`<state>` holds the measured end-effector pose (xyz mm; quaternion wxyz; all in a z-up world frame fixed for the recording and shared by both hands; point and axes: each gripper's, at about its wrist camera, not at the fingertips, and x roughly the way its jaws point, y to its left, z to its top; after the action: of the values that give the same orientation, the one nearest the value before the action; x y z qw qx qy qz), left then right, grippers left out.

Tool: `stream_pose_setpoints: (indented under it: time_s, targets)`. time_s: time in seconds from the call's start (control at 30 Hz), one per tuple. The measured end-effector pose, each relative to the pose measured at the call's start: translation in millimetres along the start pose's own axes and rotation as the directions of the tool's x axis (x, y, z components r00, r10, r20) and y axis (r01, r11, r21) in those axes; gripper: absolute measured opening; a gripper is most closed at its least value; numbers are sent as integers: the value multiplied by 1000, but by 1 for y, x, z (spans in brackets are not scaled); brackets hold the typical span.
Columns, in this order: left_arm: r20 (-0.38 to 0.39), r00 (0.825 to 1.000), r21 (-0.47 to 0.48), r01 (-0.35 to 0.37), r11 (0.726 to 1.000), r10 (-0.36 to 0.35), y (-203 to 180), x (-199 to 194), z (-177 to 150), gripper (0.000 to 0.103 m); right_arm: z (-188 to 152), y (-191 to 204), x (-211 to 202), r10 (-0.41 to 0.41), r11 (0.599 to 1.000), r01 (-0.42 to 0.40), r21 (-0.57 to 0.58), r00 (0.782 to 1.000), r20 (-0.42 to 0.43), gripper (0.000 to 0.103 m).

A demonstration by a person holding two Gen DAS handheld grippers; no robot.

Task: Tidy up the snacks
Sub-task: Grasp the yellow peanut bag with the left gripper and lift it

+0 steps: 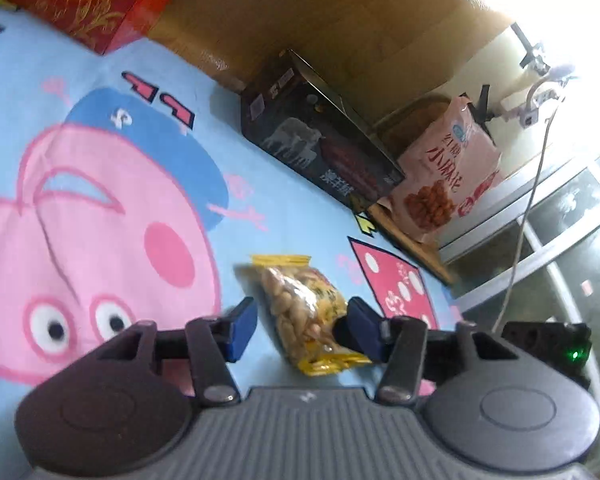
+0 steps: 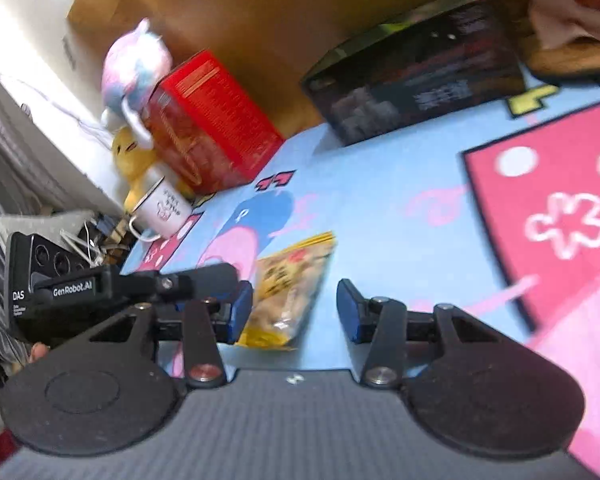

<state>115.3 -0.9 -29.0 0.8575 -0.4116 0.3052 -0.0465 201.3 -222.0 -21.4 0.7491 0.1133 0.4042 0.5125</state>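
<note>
A clear and yellow packet of peanuts (image 1: 304, 312) lies on the blue cartoon mat (image 1: 284, 208). My left gripper (image 1: 302, 330) is open and straddles the packet. Its right blue pad sits against the packet's edge, while the left pad stands apart from it. In the right wrist view the same packet (image 2: 288, 292) lies between the fingers of my open right gripper (image 2: 296, 312), closer to the left pad. The left gripper's black body (image 2: 72, 292) reaches in from the left beside it. The right gripper's body with a green light (image 1: 548, 340) shows at the right of the left wrist view.
A black box (image 1: 320, 140) and a pink snack bag (image 1: 448, 168) stand at the mat's far edge against a brown board. A red box (image 2: 212, 120), a white mug (image 2: 164, 208) and plush toys (image 2: 136, 64) sit at the far left. A white cable (image 1: 528, 208) hangs on the right.
</note>
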Motion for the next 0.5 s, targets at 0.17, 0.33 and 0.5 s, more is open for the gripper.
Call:
stream_pose_setpoints:
  time_s: [0.17, 0.33, 0.5]
  targets:
    - [-13, 999, -18, 29, 999, -30, -4, 2, -11, 40, -7, 12, -3, -35, 999, 35, -5, 999, 14, 25]
    - [-60, 997, 69, 58, 996, -54, -27, -1, -40, 40, -33, 16, -38, -48, 997, 49, -58, 999, 19, 24]
    - [-102, 994, 189, 57, 980, -38, -52, 7, -53, 41, -72, 39, -65, -65, 990, 67, -127, 998, 23, 31]
